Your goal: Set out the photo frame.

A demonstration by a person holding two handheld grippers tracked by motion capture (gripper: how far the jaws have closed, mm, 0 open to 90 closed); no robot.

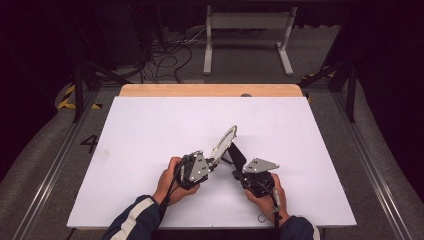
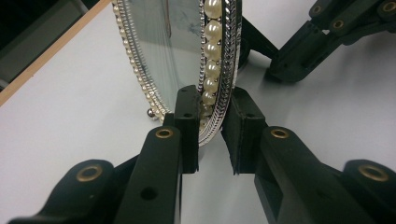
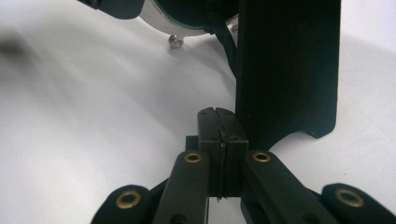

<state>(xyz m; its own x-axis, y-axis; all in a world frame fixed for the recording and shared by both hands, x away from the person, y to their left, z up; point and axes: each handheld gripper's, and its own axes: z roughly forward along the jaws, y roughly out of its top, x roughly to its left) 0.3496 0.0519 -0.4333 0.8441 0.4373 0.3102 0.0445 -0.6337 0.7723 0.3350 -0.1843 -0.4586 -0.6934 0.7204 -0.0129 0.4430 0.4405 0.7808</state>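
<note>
Mirror [image 2: 187,42] rim pinched by left gripper [image 2: 212,135] jaws | right gripper [image 3: 220,140] jaws pressed together

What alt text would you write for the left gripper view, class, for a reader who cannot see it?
The left tool clamps the lower rim of an oval mirror edged with pearls and silver beading, held upright over a white table. The other tool's black arms reach in at upper right.

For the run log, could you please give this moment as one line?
left hand-held gripper: shut on pearl-rimmed oval frame | right hand-held gripper: shut, beside black stand | table
</note>
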